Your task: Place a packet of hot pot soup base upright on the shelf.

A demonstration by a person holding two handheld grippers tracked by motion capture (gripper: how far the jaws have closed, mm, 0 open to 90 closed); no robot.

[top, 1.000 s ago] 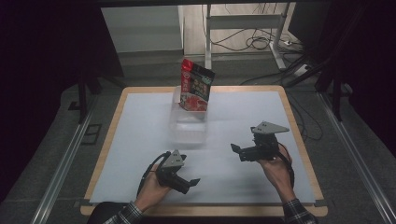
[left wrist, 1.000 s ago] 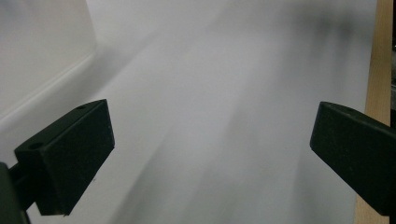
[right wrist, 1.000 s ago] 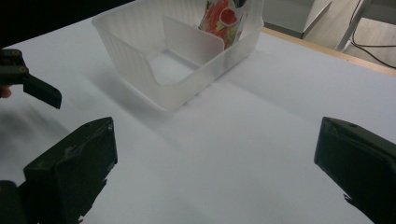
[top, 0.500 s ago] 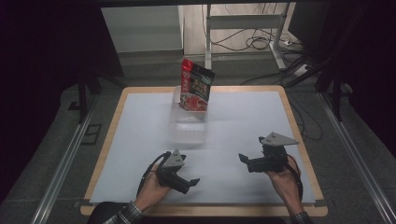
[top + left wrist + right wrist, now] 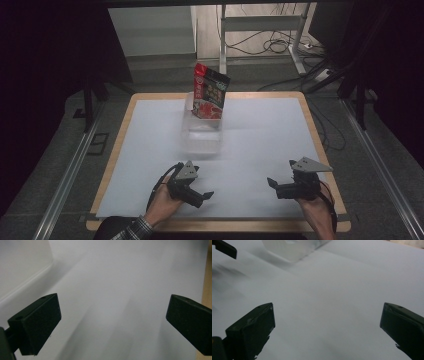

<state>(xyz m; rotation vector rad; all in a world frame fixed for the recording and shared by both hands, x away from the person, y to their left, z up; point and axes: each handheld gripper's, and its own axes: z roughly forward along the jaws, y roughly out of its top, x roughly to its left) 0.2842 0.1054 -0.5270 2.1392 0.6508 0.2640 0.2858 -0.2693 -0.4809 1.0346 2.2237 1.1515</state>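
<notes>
both grippers wide, empty: left gripper [image 5: 200,194], right gripper [image 5: 278,186] near front table edge [image 5: 220,225]; clear container [image 5: 201,134] well apart.

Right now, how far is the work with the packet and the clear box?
Done: the packet stands tilted in the far end of the clear box. In hand: nothing; the left gripper and the right gripper are both open and empty, low over the white mat near the front edge, apart from the box. Left: I see no loose item on the mat, so perhaps little remains.
</notes>
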